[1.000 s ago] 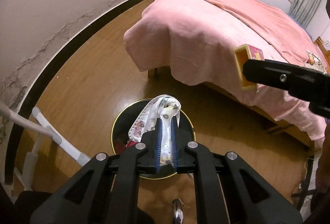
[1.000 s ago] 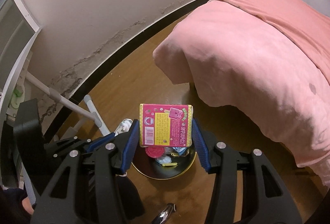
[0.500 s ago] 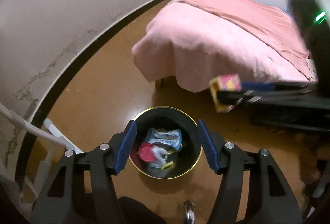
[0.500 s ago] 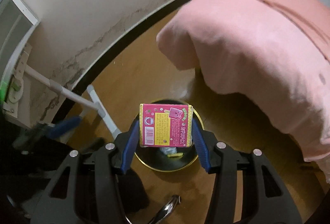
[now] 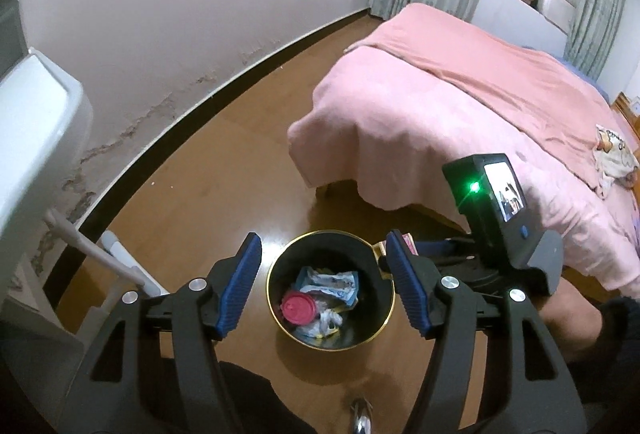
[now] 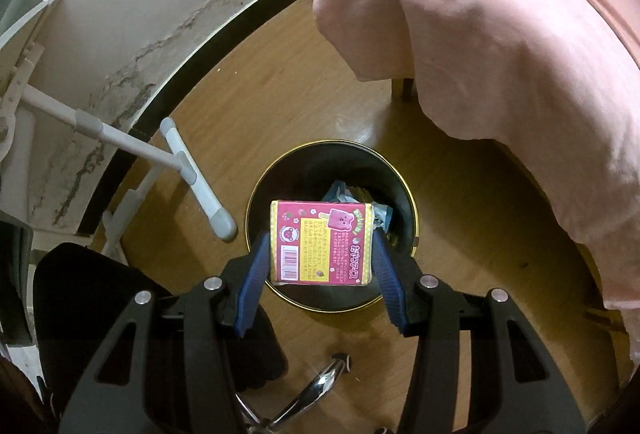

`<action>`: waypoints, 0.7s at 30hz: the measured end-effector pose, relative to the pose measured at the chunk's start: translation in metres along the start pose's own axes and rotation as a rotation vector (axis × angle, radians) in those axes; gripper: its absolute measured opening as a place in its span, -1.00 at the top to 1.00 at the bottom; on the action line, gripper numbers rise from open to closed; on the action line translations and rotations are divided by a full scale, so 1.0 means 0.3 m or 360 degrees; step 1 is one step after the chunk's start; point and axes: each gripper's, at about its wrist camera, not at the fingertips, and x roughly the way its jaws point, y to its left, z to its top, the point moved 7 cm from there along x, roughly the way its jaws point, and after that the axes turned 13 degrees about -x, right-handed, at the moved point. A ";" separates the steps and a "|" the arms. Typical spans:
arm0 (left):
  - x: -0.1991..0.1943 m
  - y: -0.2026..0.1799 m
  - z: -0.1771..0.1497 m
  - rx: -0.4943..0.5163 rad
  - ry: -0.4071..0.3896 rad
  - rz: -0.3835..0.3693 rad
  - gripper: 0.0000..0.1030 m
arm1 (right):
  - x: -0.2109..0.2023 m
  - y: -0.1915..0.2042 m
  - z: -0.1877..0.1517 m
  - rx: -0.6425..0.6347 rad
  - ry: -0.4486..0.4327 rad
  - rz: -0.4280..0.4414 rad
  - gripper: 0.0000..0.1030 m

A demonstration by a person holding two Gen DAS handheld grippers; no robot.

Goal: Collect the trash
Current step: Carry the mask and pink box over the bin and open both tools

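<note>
The pink snack box (image 6: 322, 242) is sitting pinched between the pads of the right gripper (image 6: 320, 254), hanging just above the open mouth of the gold-rimmed black bin (image 6: 412, 202) on the wooden floor (image 6: 260, 82), where wrappers and a red lid (image 5: 298, 308) are already lying. The left gripper (image 5: 322, 282) is hovering over the same bin, its jaws having just been opening wide with nothing between them. A clean drop is probably calling for centring the box inside the rim before releasing, while keeping the left gripper clear

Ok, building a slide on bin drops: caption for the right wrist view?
Right tool holds a pink snack box over the gold-rimmed black bin, beside the pink-covered bed.
</note>
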 end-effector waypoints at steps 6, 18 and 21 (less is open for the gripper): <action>-0.075 0.037 0.034 -0.0040 -0.0074 0.0031 -0.60 | -0.048 0.015 0.040 -0.0033 -0.0069 -0.0033 -0.48; -0.395 0.282 0.092 -0.0192 -0.0253 0.0171 -0.75 | -0.281 0.178 0.138 -0.0217 -0.0247 -0.0015 -0.49; -0.493 0.333 0.088 -0.0227 -0.0285 0.0196 -0.75 | -0.354 0.243 0.162 -0.0261 -0.0300 -0.0021 -0.49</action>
